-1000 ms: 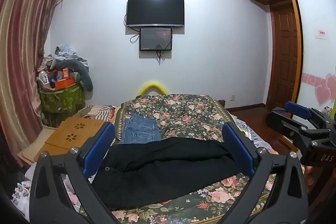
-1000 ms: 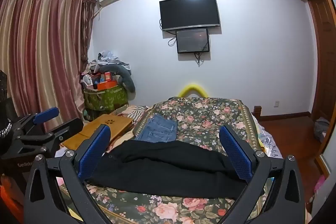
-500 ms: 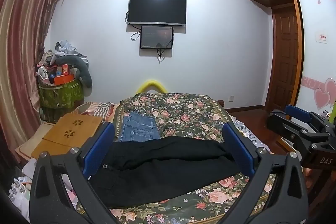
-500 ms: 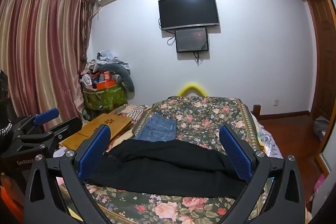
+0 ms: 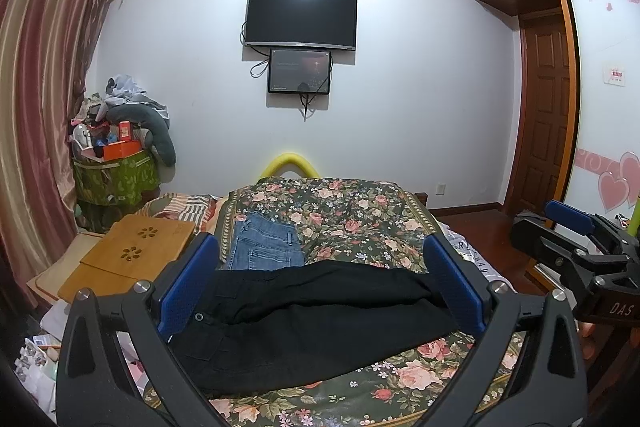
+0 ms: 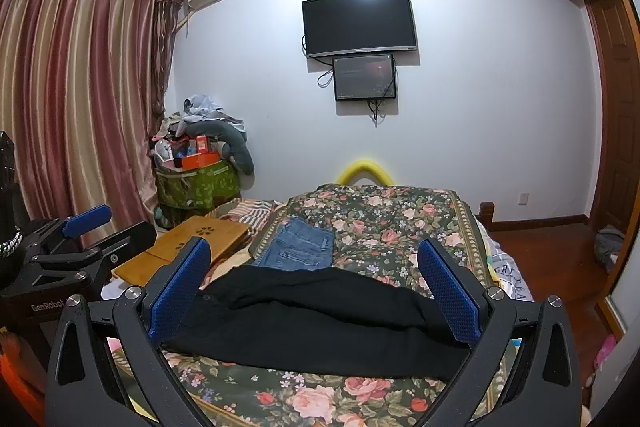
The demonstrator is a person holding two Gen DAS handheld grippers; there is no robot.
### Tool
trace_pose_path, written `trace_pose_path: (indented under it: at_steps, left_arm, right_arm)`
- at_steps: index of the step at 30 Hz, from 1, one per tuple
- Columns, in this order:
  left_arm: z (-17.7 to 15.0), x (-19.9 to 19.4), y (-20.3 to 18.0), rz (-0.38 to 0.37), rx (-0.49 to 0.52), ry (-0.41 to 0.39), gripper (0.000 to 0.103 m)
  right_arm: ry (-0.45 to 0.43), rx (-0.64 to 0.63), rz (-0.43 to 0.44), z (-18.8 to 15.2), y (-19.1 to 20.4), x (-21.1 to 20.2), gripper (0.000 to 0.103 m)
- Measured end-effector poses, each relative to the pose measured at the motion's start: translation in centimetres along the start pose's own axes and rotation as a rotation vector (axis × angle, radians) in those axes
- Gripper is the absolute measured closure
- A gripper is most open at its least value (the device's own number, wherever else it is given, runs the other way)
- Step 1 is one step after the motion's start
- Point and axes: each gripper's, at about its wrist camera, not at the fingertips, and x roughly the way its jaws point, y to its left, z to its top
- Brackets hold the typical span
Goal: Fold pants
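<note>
Black pants [image 5: 304, 319] [image 6: 320, 315] lie flat across the near end of a floral bedspread [image 5: 348, 215], waistband to the left, legs running right. My left gripper [image 5: 320, 279] is held above the near edge of the bed, open, blue pads wide apart with nothing between them. My right gripper [image 6: 316, 279] is likewise open and empty over the pants. Each gripper shows in the other's view: the right gripper [image 5: 576, 239] at the right edge of the left wrist view, the left gripper [image 6: 84, 231] at the left edge of the right wrist view.
Folded blue jeans [image 5: 264, 247] lie on the bedspread just beyond the black pants. A wooden lap table [image 5: 132, 251] sits left of the bed. A green bin heaped with clutter [image 5: 116, 175] stands by the curtain. A television [image 5: 300, 19] hangs on the far wall.
Both grippers have shifted only slightly; the left wrist view has panned a little left and up. The pants have not moved, and both stay open.
</note>
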Motion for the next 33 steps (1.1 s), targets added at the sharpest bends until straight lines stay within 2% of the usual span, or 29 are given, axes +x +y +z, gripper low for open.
trace_pose_path:
  at_steps: [33]
  left_arm:
    - [0.11,0.28,0.25,-0.001,-0.009,0.006,0.0]
  right_arm:
    - [0.001,-0.004,-0.004,0.11,-0.06,-0.18,0.0]
